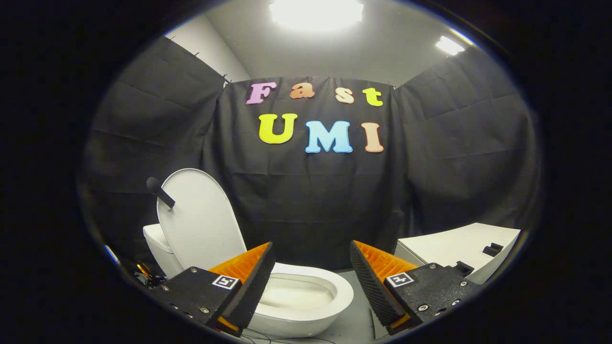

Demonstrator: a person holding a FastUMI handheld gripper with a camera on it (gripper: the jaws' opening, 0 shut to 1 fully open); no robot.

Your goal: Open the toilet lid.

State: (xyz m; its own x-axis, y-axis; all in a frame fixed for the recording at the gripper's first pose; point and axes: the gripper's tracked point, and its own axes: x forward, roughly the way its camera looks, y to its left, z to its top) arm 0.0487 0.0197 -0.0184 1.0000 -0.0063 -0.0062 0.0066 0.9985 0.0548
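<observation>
Glaring ceiling lights (315, 12), dim dark booth, fisheye-bent edges

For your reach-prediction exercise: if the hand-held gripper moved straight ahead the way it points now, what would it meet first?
Probably nothing close: the open hand-held gripper holds nothing and points above the white ceramic toilet bowl, right of the raised white lid. The black cloth booth wall looks first in line, though depth is unclear.

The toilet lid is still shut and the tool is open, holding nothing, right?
Not quite. The gripper view shows the toilet lid standing up, open above the bowl. The rest is right: the tool is open, holding nothing.
</observation>
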